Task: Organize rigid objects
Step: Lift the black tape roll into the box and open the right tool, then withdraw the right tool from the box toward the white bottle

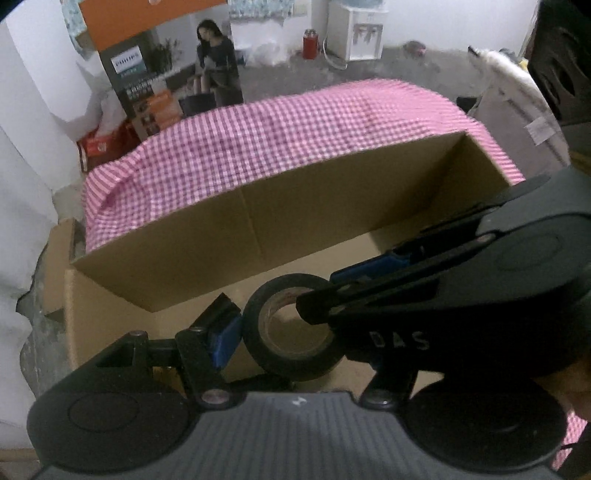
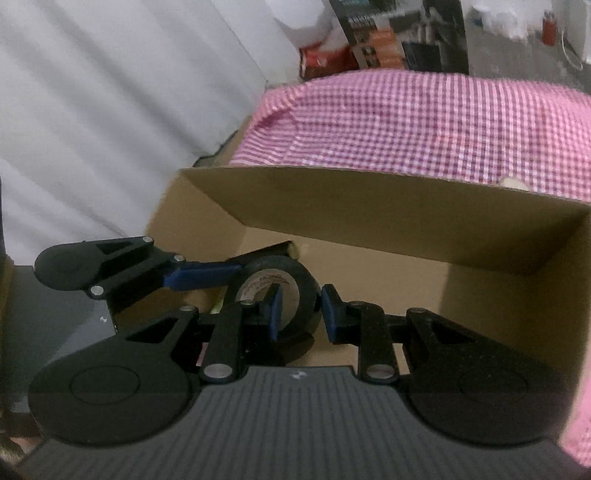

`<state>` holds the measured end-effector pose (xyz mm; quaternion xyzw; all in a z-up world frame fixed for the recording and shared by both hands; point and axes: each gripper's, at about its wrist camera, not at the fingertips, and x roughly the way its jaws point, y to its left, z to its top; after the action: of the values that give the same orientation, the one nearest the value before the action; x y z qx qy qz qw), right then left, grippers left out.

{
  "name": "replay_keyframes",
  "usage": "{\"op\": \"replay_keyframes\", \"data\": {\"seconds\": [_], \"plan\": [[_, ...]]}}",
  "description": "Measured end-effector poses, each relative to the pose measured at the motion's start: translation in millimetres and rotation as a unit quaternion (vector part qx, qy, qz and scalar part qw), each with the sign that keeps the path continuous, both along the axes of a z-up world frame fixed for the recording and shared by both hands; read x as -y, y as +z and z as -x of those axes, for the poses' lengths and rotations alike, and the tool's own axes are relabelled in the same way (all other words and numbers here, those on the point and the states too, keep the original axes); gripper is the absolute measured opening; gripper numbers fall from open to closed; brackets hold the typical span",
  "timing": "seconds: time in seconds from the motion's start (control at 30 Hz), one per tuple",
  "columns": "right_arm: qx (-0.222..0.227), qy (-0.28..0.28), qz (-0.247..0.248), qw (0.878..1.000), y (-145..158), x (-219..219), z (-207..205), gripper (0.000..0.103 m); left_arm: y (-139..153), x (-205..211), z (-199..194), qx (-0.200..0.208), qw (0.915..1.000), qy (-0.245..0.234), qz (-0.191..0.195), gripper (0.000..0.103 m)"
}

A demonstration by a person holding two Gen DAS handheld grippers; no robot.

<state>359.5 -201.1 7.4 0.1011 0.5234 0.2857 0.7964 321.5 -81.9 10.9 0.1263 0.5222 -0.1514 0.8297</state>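
A black tape roll (image 1: 258, 343) (image 2: 306, 284) hangs over an open cardboard box (image 1: 295, 206) (image 2: 406, 225). My left gripper (image 1: 288, 332) (image 2: 251, 264) is shut on the roll across its outer rim. Its left blue pad (image 1: 223, 332) presses the roll's side, and its right finger is hidden under the other gripper. My right gripper (image 1: 325, 291) (image 2: 301, 314) is shut on the roll's wall. One of its fingers (image 2: 275, 314) sits inside the hole and the other finger (image 2: 330, 314) is outside.
Beyond the box's far wall lies a pink checked cloth (image 1: 295, 125) (image 2: 424, 122) on a raised surface. A printed carton (image 1: 166, 66) stands behind it, with a red canister (image 1: 310, 44) and a white dispenser (image 1: 358, 33) on the floor. White sheeting (image 2: 110, 110) hangs at the left.
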Motion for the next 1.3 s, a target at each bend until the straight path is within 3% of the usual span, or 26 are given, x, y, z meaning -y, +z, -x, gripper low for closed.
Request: {"op": "replay_keyframes", "data": {"seconds": [0.2,0.4,0.57,0.63,0.7,0.93,1.17,1.2,1.3], "plan": [[-0.029,-0.006,0.006,1.0,-26.7,-0.9,-20.1,0.023,-23.4,6.5,-16.8,-0.028,0.9995,0.005,-0.011,0.068],[-0.029,-0.01,0.008,0.999,-39.9,-0.9,-29.7,0.026,-35.1,9.5,-24.9,-0.032,0.9994,0.009,-0.012,0.068],[-0.013,-0.016,0.004,1.0,-33.5,1.7,-26.9,0.039,-23.3,5.7,-21.2,-0.026,0.9996,0.012,-0.001,0.07],[0.004,-0.02,0.003,1.0,-22.5,3.6,-20.0,0.048,-13.1,2.5,-14.4,-0.018,0.9997,0.016,0.006,0.076],[0.022,-0.024,-0.002,0.999,-10.7,6.1,-11.9,0.051,-1.6,-1.9,-7.2,-0.006,0.9997,0.018,0.014,0.082],[0.108,-0.038,-0.009,0.993,42.3,17.1,36.6,0.08,46.4,-18.0,34.3,0.042,0.9984,0.0,0.038,0.085],[0.212,-0.059,-0.02,0.975,103.7,36.1,106.9,0.095,106.3,-47.9,104.0,0.122,0.9897,-0.012,0.074,0.092],[0.227,-0.061,-0.021,0.972,112.3,39.1,119.0,0.102,112.6,-53.0,113.9,0.13,0.9882,-0.011,0.08,0.092],[0.273,-0.063,-0.018,0.96,134.0,47.4,156.7,0.102,127.2,-69.8,144.7,0.149,0.9835,-0.004,0.102,0.096]]}}
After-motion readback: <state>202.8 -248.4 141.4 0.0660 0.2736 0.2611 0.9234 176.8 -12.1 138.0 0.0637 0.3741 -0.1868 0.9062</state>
